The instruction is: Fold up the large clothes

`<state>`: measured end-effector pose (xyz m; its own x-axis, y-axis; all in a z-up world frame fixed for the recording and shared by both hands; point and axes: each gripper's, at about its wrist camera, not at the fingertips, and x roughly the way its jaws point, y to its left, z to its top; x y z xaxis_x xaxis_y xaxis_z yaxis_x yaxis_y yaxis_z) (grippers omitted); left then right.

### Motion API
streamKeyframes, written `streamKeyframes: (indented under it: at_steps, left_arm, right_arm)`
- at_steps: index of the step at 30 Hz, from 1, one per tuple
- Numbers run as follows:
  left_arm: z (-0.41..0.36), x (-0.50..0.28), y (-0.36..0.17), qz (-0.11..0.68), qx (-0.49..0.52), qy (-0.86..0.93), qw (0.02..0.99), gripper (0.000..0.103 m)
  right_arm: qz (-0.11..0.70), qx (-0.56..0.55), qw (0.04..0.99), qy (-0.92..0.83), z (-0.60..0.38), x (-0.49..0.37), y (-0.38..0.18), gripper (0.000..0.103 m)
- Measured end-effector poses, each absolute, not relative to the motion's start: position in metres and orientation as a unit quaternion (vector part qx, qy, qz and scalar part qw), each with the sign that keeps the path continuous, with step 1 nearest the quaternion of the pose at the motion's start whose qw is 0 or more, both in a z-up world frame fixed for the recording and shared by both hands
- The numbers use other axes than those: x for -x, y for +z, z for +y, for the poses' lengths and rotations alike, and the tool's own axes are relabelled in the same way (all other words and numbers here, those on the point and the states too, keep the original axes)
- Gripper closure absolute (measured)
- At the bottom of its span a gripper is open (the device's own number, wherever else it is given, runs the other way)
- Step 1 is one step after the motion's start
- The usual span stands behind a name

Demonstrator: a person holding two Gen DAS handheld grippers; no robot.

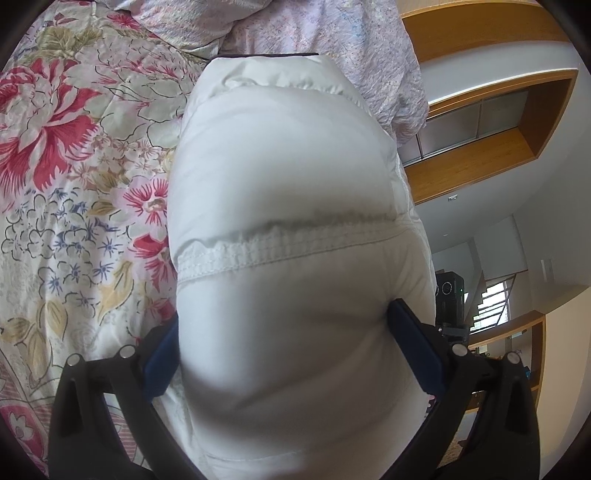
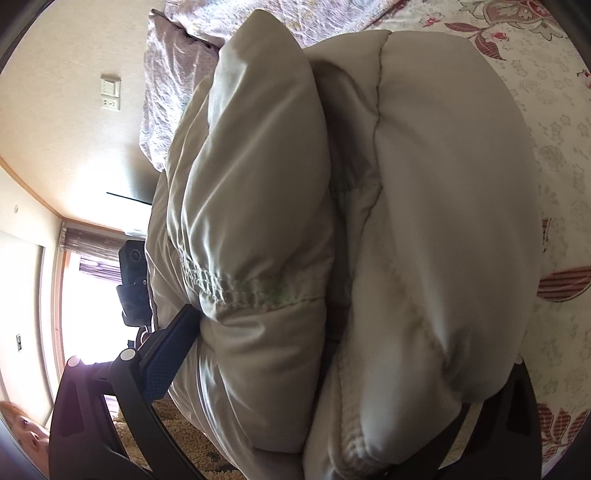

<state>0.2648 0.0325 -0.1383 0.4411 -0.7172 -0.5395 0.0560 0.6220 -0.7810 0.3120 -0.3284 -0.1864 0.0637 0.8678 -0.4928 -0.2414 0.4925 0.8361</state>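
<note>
A white quilted puffer jacket [image 1: 280,177] fills the left wrist view and hangs over the floral bedspread [image 1: 74,166]. My left gripper [image 1: 286,321] is shut on a thick padded roll of it, a blue pad [image 1: 162,363] pressing each side. In the right wrist view the same jacket [image 2: 424,192] bulges in two puffy folds. My right gripper [image 2: 351,332] is shut on it. Its left blue pad [image 2: 166,354] shows against the fabric, while the padding hides most of the right finger.
A crumpled lilac quilt [image 1: 314,33] lies on the bed behind the jacket. The right gripper's camera [image 1: 448,295] shows close beside the jacket, as does the left one's [image 2: 133,280]. Wooden shelves [image 1: 480,140], a bright window [image 2: 88,306] and a person's head [image 2: 26,432] lie beyond.
</note>
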Motion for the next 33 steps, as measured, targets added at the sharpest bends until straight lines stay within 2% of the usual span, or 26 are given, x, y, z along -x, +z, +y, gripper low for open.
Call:
streamKeyframes:
  at_steps: [2, 4, 6, 11, 16, 24, 33]
  left_arm:
    - [0.032, -0.259, -0.137, 0.461, 0.355, -0.253, 0.773, 0.006]
    - [0.030, -0.256, -0.134, 0.457, 0.351, -0.257, 0.775, 0.013]
    - [0.034, -0.255, -0.133, 0.456, 0.352, -0.261, 0.775, 0.015]
    - [0.035, -0.255, -0.131, 0.452, 0.350, -0.263, 0.777, 0.017]
    - [0.048, -0.259, -0.111, 0.424, 0.353, -0.269, 0.789, 0.024]
    - [0.116, -0.268, -0.079, 0.362, 0.366, -0.230, 0.826, 0.024]
    - [0.181, -0.288, -0.102, 0.365, 0.366, -0.145, 0.844, 0.024]
  right_arm:
    - [0.536, -0.289, 0.673, 0.418, -0.329, -0.310, -0.187, 0.001]
    - [0.527, -0.297, 0.673, 0.425, -0.333, -0.306, -0.186, 0.010]
    - [0.518, -0.307, 0.673, 0.429, -0.335, -0.302, -0.185, 0.014]
    - [0.508, -0.317, 0.675, 0.432, -0.338, -0.299, -0.188, 0.016]
    - [0.488, -0.315, 0.678, 0.450, -0.325, -0.303, -0.167, 0.031]
    - [0.473, -0.276, 0.678, 0.489, -0.252, -0.353, -0.124, 0.032]
    - [0.511, -0.257, 0.665, 0.479, -0.174, -0.414, -0.149, 0.032]
